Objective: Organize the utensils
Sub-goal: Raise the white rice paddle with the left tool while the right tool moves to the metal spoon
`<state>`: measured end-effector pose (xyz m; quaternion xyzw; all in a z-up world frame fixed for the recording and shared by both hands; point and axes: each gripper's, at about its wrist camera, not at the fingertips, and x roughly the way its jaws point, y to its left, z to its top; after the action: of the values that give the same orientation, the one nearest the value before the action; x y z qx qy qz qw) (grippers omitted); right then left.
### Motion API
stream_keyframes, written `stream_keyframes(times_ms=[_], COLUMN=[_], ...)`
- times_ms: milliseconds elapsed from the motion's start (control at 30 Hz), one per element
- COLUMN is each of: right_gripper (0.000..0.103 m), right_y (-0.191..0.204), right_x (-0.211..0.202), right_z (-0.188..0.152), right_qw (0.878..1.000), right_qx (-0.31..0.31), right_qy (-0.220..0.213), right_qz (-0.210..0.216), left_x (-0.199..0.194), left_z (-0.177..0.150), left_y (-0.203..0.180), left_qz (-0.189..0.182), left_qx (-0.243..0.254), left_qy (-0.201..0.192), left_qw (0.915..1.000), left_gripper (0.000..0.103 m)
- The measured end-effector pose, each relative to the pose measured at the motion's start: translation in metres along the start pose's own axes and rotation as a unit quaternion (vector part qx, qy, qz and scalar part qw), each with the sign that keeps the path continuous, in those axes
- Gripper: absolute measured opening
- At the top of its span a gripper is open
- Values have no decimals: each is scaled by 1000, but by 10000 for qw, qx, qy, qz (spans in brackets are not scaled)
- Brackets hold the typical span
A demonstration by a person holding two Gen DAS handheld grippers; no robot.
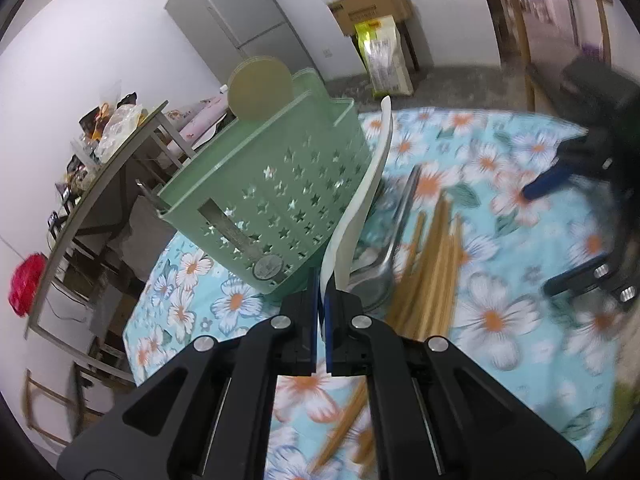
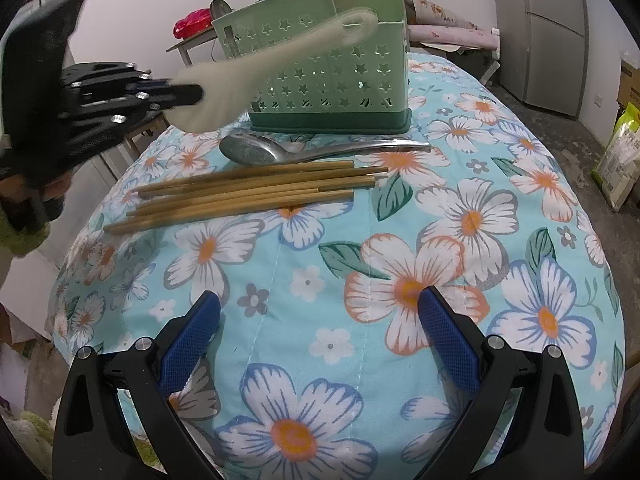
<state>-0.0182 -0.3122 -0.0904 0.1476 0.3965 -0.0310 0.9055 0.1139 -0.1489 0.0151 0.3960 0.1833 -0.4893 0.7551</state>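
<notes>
The white rice paddle (image 2: 276, 60) is off the table, pinched by its broad blade end between the pressed-together fingers of the left gripper (image 1: 322, 304), with its handle sticking out toward the green utensil basket (image 2: 328, 68). In the right wrist view the paddle is blurred, so how its far tip sits against the basket's front wall is hard to tell; it looks to be level with the upper part of that wall, not yet above the rim.

My worry is that the grip sits on a thin, smooth blade with the long handle hanging free beyond it. The paddle could pivot or slide in the pinch, and if its tip is not lifted clear it may catch the basket's rim and tip or shove the light basket toward the table's far edge. A round wooden piece (image 1: 260, 88) already stands in the back compartment and narrows the opening there.

Below the paddle, the metal spoon (image 2: 280, 150) lies just in front of the basket, and the bundle of wooden chopsticks (image 2: 248, 196) lies beside it, toward the camera. A dropped paddle would land on them.

The right gripper (image 2: 320, 336) hangs spread wide and empty over the flowered tablecloth (image 2: 500, 240), well apart from everything. The cloth around it is bare, so there is open room on that side.
</notes>
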Motion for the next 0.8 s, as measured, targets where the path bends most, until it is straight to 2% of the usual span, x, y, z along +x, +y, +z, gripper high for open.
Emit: stream_keyframes(times_ms=[233, 433, 600, 800], right_gripper=[97, 95, 84, 69], right_y=[3, 3, 0, 8], right_x=[-1, -2, -9, -13], right_z=[-3, -3, 3, 36], right_qw=[10000, 9999, 10000, 9992], right_qx=[-27, -66, 9, -48], right_qy=[-48, -33, -32, -374], right_qz=[-37, -95, -94, 154], left_x=[-38, -67, -97, -122], left_z=[-11, -31, -52, -69], left_y=[-5, -6, -5, 1], left_qz=[-88, -121, 33, 258], left_qx=[-742, -1581, -2442, -3011], left_qy=[-240, -394, -554, -747], left_qw=[9969, 9866, 9681, 9503], left_gripper=[1, 1, 1, 1])
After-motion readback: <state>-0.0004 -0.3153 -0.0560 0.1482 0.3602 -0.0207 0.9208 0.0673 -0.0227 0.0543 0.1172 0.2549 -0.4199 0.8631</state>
